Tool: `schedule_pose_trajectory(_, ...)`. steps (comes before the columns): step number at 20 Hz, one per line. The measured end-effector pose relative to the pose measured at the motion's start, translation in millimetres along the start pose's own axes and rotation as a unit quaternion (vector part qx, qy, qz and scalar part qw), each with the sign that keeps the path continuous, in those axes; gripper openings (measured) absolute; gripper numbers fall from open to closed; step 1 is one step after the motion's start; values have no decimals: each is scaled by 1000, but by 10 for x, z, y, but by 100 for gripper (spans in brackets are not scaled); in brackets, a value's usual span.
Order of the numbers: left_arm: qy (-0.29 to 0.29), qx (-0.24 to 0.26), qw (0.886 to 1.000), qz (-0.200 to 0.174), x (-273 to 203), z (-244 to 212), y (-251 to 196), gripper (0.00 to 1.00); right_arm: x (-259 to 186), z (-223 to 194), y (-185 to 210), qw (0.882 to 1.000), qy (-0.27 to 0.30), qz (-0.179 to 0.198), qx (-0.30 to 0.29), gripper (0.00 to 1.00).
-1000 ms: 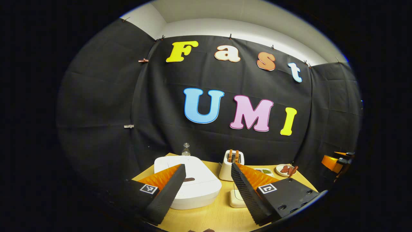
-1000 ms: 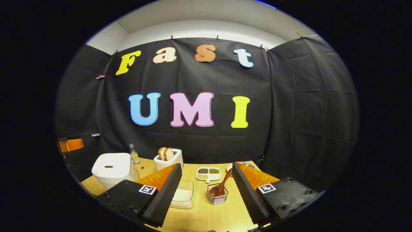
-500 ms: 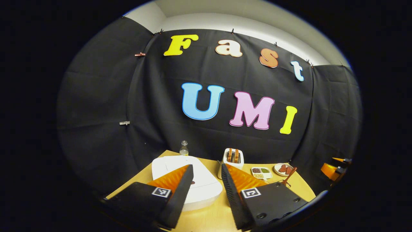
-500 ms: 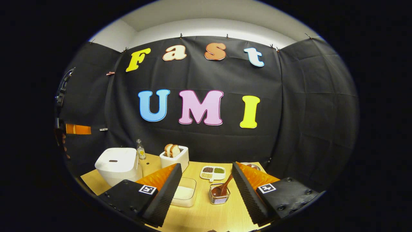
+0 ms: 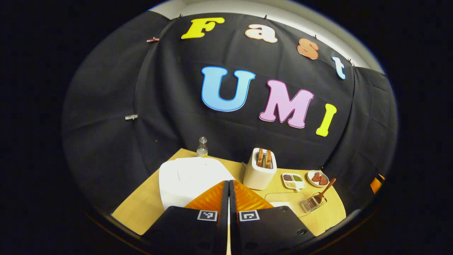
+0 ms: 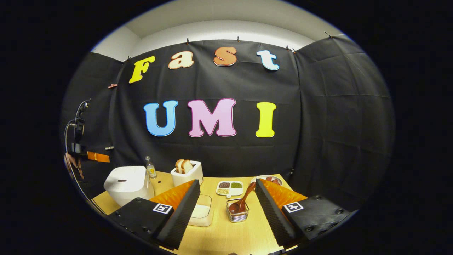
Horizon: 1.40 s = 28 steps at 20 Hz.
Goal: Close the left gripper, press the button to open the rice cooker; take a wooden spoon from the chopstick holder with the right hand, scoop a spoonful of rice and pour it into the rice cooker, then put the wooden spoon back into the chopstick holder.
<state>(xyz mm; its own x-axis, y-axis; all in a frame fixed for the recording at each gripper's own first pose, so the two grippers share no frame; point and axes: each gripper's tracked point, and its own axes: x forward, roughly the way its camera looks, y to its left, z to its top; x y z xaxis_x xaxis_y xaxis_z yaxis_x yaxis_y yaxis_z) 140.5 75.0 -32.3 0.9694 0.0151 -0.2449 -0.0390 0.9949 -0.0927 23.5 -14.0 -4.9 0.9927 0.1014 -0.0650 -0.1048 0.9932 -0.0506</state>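
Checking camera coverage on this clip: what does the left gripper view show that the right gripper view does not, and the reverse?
Left gripper view: the left hand-held gripper shut, fingers together, aimed at the rice cooker. Right gripper view: the right hand-held gripper open, plus the lid button on the cooker. Shared: rice cooker, toaster, wooden spoon standing in the chopstick holder.

A staged recording booth: black cloth wall [image 6: 336,117] behind a wooden table [image 6: 226,237] of kitchen appliances.

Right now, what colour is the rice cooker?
White. The rice cooker shows best in the right gripper view.
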Motion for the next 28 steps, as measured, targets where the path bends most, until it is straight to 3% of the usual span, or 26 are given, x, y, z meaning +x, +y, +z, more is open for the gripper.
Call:
schedule_pose_trajectory(4,40,22,999,11,398,-315,218,7,-47,-54,-176,1000,8,-22,0,98)
schedule_pose_trajectory(9,74,-10,997,27,706,-557,416,7,-110,-153,-352,998,19,-53,12,98)
schedule_pose_trajectory(19,109,-26,993,35,828,-859,400,8,-200,-351,-548,995,36,-91,26,98)
schedule_pose_trajectory(24,102,-40,993,38,770,-752,387,8,-174,-395,-601,994,42,-90,34,98)
schedule_pose_trajectory(28,21,19,998,60,510,-177,375,7,-84,-357,-663,995,37,-86,35,98)
